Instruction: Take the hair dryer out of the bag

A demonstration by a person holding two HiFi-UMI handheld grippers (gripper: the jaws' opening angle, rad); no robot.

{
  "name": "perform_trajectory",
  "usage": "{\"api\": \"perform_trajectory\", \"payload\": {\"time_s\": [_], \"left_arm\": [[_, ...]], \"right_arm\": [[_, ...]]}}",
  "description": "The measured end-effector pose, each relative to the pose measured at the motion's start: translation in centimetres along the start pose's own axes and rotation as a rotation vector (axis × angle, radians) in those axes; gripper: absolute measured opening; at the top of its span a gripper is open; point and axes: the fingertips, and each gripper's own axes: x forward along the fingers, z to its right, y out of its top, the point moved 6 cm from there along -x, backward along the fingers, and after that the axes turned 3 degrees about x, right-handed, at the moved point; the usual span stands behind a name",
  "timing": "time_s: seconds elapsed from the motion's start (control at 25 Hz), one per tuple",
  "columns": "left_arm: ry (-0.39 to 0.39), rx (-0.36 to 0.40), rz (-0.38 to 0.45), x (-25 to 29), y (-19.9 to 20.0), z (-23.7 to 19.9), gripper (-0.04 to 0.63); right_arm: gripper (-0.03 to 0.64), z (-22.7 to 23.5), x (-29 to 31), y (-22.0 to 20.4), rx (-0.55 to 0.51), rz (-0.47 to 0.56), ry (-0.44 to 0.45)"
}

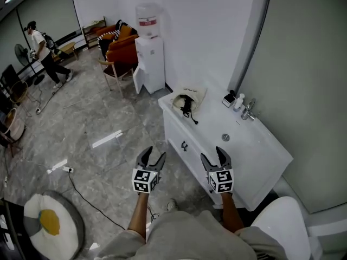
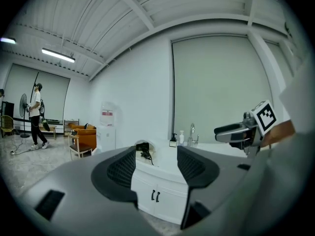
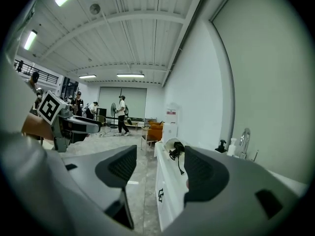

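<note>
A cream cloth bag (image 1: 191, 97) lies on the far left end of a white vanity counter (image 1: 255, 150). A black hair dryer (image 1: 186, 104) pokes out of its mouth, and its cord trails over the counter. The same bag (image 2: 142, 146) and hair dryer (image 3: 176, 148) show small and far off in both gripper views. My left gripper (image 1: 152, 158) hangs open over the floor, short of the cabinet. My right gripper (image 1: 216, 157) is open too, at the counter's front edge. Both have nothing between their fingers and are well short of the bag.
A sink with a faucet (image 1: 248, 111) and soap bottles (image 1: 234, 100) sits at the counter's back. A water dispenser (image 1: 148, 53) and orange chairs (image 1: 122, 50) stand beyond. A person (image 1: 46, 53) walks at the far left near a fan. A cable (image 1: 81, 191) and a round cushion (image 1: 46, 223) lie on the floor.
</note>
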Motion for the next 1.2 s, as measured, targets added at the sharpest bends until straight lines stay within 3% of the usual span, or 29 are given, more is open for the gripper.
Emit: {"api": "perform_trajectory", "payload": {"time_s": [0.44,1.2], "left_arm": [[-0.035,0.001,-0.003,5.6,0.4,-6.9,0.255],[-0.038,-0.007,-0.045,13.0,-0.8,-12.6,0.255]], "right_arm": [[0.282,-0.1,7.9,1.0,0.000,-0.022,-0.034],[0.282,2.1,17.4,0.3,0.001,-0.072,-0.015]]}}
